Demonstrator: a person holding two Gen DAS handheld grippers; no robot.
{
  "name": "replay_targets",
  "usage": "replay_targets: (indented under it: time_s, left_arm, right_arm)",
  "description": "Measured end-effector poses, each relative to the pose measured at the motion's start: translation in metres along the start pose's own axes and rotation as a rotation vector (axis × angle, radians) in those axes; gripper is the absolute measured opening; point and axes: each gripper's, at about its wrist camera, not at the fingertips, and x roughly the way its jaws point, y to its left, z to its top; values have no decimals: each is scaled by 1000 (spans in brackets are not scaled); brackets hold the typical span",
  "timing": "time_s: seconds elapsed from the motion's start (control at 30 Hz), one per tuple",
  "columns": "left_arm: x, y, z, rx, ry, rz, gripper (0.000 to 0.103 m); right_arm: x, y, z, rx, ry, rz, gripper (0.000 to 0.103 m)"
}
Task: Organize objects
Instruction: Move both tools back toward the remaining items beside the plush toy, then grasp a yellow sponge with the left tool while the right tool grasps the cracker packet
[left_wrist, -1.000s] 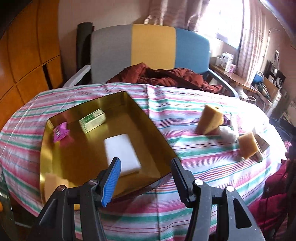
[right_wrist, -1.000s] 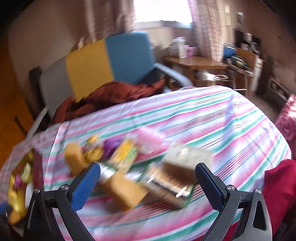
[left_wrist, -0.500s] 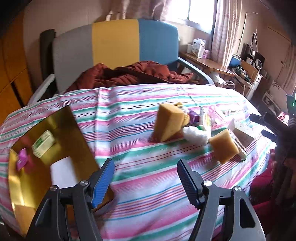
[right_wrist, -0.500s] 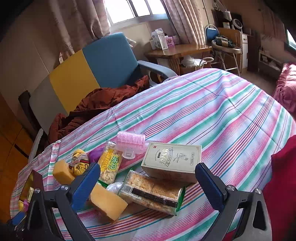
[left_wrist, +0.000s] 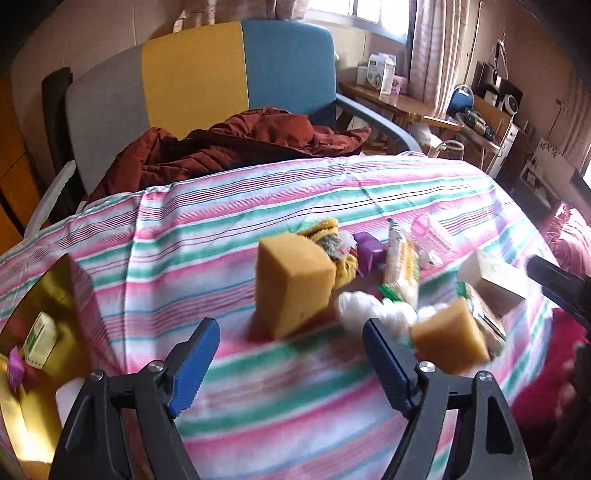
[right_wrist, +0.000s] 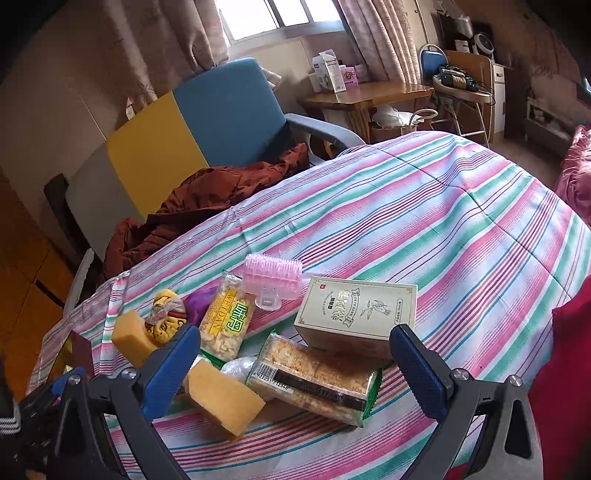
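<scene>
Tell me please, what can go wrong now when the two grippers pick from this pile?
1. The items lie crowded: closing on the upright sponge could knock the yellow bundle behind it.
2. The cracker pack leans against the tea box; lifting one may shift the other.
3. The left gripper and right gripper, both open, might collide.

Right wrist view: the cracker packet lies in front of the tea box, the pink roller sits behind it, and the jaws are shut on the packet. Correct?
Not quite. The right gripper has its jaws open, holding nothing, as the right wrist view shows. The cracker packet does lie in front of the tea box, with the pink roller behind.
</scene>
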Motion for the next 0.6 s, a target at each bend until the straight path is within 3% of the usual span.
replay_targets:
  time_s: [0.2,0.3,0.33,0.37,0.4,0.6]
  left_arm:
    - [38,-1,23,-28,32,18,81]
    - [53,5,30,-66,33,10,80]
    - [56,7,31,-74,33,6,74]
    - [59,10,31,-87,34,-10,59]
    - [61,13,30,-107,36,-53,57]
    - [51,13,18,-73,-1,-90,50]
  right_arm:
    - [4,-3,1,23,16,12,103]
    - [-3,-14,4,72,-21,3,103]
    - [-6,-20,6,100,-38,-1,103]
    - [-8,-27,7,132,-49,-5,103]
    - [-8,-33,8,160,-51,-6,103]
    - [6,-39,6,196,23,-5,103]
